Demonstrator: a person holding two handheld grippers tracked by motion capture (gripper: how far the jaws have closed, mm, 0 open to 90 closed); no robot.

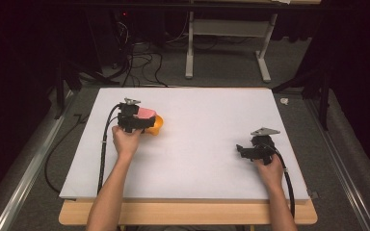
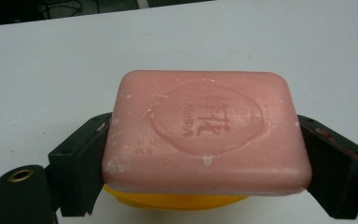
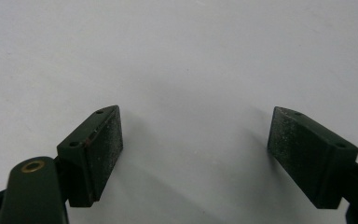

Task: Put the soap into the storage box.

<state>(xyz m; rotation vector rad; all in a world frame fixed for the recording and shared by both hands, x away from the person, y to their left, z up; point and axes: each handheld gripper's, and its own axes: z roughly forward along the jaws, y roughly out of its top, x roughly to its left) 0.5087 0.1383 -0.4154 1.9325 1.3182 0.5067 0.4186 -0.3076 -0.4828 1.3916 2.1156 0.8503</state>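
Note:
A pink bar of soap (image 2: 205,130) with an embossed round stamp sits between the two black jaws of my left gripper (image 2: 205,154), which press on its short ends. Under the soap shows the rim of a yellow-orange dish (image 2: 177,201). From above, the soap (image 1: 146,113) and the dish (image 1: 157,125) lie at the left of the white board, with my left gripper (image 1: 142,121) on them. My right gripper (image 1: 241,151) rests low over the board at the right. Its jaws stand wide apart (image 3: 196,154) with bare white surface between them.
The white board (image 1: 197,144) lies on a wooden table, its front edge near the person's forearms. Black cables trail from both grippers toward the front. Behind the table are a grey floor, a white table frame (image 1: 226,43) and tangled cables.

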